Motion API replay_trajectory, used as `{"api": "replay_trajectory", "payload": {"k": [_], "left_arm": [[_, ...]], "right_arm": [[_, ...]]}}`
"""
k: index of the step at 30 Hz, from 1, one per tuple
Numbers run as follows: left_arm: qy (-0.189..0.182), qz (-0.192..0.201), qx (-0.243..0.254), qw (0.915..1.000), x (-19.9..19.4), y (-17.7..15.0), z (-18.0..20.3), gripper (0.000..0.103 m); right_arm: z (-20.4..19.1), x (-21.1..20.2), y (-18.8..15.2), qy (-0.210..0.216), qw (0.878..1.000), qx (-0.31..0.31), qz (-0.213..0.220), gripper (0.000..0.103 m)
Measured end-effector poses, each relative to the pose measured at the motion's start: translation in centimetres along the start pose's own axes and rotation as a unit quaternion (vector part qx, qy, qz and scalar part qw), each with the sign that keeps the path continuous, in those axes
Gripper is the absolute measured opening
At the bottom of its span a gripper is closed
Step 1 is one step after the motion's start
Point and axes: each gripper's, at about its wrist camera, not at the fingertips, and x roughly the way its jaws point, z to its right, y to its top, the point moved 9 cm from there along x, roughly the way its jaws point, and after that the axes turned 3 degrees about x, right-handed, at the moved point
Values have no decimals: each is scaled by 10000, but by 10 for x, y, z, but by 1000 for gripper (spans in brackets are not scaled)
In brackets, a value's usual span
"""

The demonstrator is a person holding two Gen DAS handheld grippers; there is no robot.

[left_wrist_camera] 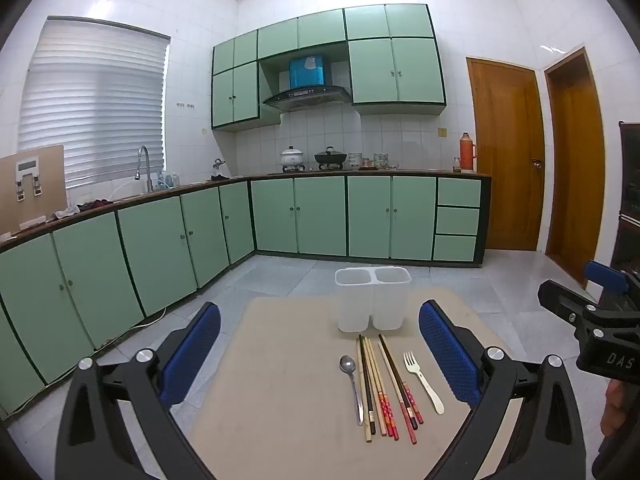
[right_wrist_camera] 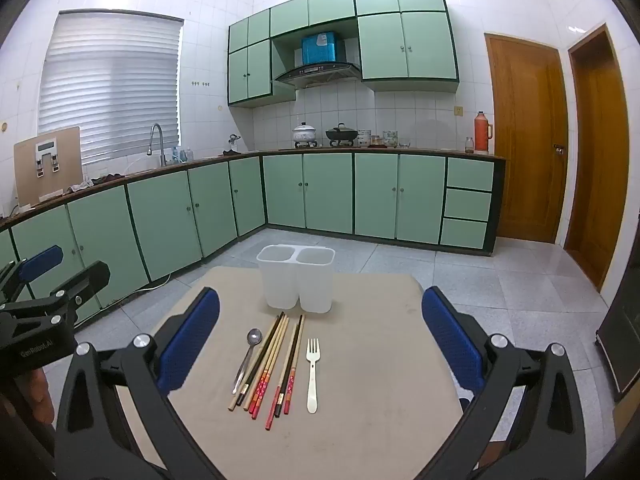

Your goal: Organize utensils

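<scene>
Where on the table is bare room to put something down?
Bare patches: the table right of the fork, and left of the spoon. Crowded: the middle, where the chopsticks lie packed in front of the holder.

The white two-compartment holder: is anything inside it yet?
No utensils rise above the rims of the white holder, and its translucent walls show no shapes inside. The compartment floors are hidden. The spoon, chopsticks and fork lie on the table.
</scene>
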Motion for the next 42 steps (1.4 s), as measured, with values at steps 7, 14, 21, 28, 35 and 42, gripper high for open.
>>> {"api": "replay_trajectory", "payload": {"k": [7,14,21,28,35,42], "left_arm": [[0,5,-24,10000,0,0,0,97],[-6,2,-40,10000,-1,0,0,97],[10,3,-37,10000,-3,0,-5,97],[16,-1,-50,10000,-3,2,-4,97],[31,-3,-57,10000,-3,4,-10,97],[41,0,-65,10000,-4,4,-13,97]], "right_arm": [[2,1,1,-1,10000,30,-2,98],[0,1,0,-12,10000,-7,4,98],[1,1,0,-2,10000,-10,11,98],[1,1,-1,-1,10000,-10,9,98],[-1,0,3,-4,10000,-14,6,98],[-1,0,3,1,10000,-13,4,98]]}}
